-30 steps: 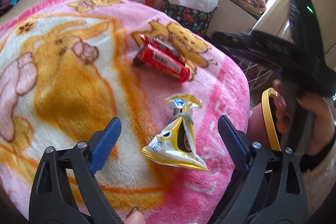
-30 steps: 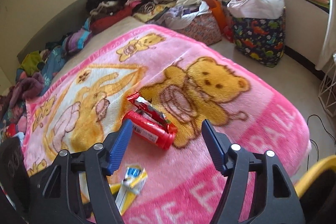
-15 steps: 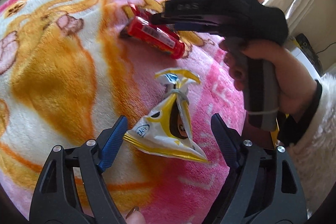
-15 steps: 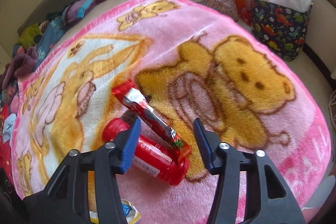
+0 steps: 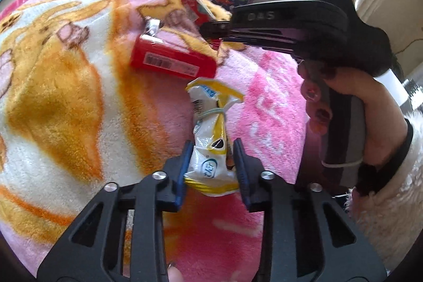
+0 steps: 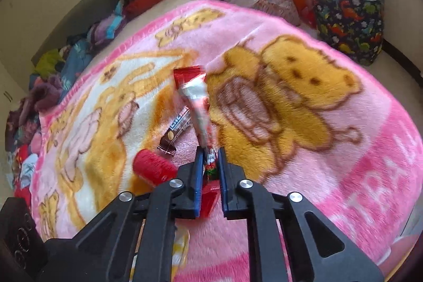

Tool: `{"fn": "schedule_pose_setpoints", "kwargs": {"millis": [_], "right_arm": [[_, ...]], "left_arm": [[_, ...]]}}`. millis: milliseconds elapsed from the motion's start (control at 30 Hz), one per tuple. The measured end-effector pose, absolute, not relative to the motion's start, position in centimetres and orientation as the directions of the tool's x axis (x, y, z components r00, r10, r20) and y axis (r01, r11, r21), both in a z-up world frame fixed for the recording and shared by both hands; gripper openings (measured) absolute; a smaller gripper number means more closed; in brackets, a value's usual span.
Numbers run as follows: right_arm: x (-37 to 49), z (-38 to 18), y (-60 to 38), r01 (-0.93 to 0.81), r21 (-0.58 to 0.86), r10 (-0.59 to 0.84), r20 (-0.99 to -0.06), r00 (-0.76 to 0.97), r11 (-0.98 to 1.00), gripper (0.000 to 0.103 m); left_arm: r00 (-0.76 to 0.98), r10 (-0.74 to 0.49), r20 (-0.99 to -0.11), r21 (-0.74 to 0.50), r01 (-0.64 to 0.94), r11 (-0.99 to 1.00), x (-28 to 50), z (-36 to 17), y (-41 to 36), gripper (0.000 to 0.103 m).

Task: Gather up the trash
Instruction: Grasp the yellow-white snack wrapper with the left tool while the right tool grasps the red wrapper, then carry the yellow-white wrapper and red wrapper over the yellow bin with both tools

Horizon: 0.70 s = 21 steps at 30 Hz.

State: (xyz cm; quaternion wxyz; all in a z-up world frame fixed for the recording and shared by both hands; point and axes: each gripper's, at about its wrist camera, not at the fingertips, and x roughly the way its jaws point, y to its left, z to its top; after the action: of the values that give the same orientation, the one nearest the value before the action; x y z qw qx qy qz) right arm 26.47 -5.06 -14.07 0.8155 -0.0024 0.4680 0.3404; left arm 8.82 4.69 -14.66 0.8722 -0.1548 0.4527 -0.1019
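Pink blanket (image 6: pixel 330 149) on the bed carries all the trash. Red tube (image 5: pixel 171 62) lies across it, rigid, untouched. My left gripper (image 5: pixel 211 163): jaws closing on the yellow-white snack bag (image 5: pixel 208 149), pads at its lower body; bag is light, crinkly, soft, long axis running away from me, tied neck far. My right gripper (image 6: pixel 210 171): jaws closed on the near end of the red wrapper (image 6: pixel 197 102), thin, slippery film, long axis pointing away, far end tilted up. Grip ends firmly.
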Motion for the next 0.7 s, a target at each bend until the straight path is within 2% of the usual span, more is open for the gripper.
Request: {"fn": "schedule_pose_setpoints", "kwargs": {"millis": [700], "right_arm": [[19.7, -6.9, -17.9, -0.442, 0.39, 0.585, -0.619, 0.524, 0.808, 0.01]], "left_arm": [[0.639, -0.366, -0.677, -0.323, 0.189, 0.927, 8.3, -9.2, -0.6, 0.019]]}}
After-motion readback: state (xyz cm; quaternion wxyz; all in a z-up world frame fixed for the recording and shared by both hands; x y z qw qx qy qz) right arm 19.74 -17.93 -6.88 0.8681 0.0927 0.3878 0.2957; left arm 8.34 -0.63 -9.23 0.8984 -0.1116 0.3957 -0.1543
